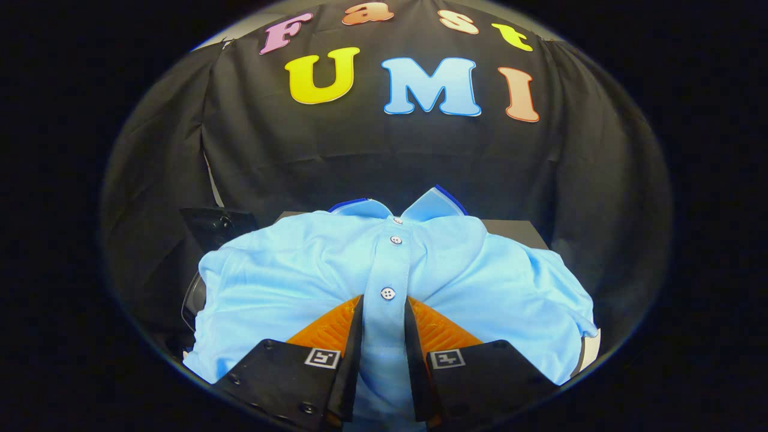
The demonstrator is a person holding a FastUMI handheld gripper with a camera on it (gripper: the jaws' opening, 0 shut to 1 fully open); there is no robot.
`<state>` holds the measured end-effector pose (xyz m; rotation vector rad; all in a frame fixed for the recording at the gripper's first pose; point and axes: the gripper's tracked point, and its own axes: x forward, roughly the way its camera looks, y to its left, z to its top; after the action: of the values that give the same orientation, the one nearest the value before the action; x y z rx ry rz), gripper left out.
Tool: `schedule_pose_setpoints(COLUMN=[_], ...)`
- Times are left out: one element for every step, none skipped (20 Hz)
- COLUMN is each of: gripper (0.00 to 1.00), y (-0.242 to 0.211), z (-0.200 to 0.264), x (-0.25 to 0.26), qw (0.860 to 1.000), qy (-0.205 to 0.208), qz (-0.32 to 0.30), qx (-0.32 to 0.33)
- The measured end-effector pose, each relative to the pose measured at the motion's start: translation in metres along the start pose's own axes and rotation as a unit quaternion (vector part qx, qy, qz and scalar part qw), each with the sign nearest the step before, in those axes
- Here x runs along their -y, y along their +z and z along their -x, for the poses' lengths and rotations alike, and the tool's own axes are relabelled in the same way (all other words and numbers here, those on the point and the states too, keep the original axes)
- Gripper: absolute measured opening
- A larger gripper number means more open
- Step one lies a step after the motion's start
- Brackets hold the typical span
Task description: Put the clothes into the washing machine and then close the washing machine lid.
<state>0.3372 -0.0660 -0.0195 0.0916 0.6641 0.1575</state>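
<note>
**Gripper pinching the shirt's button strip**

The gripper (384, 312) has its two fingers drawn close together on the button strip (387, 282) of a light blue shirt (288, 282). The strip runs straight down between the fingers (354, 336), and both press against its sides, so the cloth is clamped there. One white button sits just ahead of the fingertips; two more lie farther up the strip, toward the collar (432, 204).

The shirt spreads wide to both sides of the fingers, front up, puckered into folds where the fingers grip it. Its collar lies open beyond the fingers, with a darker blue edge showing along the collar's rim.

Under and behind the shirt a dark, flat-topped box shape (516, 231) shows at the far corners beside the collar; whether this is the washer cannot be told. A dark glossy object (219, 225) stands just off the shirt's far left shoulder. No drum or opening can be made out, and the shirt lies on top rather than inside anything.
</note>
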Motion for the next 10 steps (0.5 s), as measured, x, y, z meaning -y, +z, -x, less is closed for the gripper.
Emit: schedule_pose_setpoints(gripper=[0.31,0.21,0.12,0.12,0.02,0.02,0.02,0.02,0.02,0.02], y=[-0.0003,0.0011,0.0019,-0.0026,-0.0001,0.0000,0.0008,0.0022,0.0014,0.0043], z=[0.0014,-0.0021,-0.0004,-0.0039,0.0028,0.0008,0.0018,0.0022,0.0028,0.0053], x=[-0.0008,-0.0009,-0.0025,-0.0053,-0.0013,0.0003,-0.0002,-0.0005,-0.0012,-0.0003], qw=[1.000,1.000,1.000,1.000,1.000,1.000,1.000,1.000,1.000,1.000], qy=[-0.001,-0.003,0.002,-0.001,0.000,0.001,0.002,0.004,0.007,0.009], qz=[0.004,0.009,0.015,0.008,0.012,0.014,0.014,0.011,0.006,-0.001], qx=[0.002,0.002,0.001,0.006,0.006,0.008,0.009,0.011,0.012,0.017])
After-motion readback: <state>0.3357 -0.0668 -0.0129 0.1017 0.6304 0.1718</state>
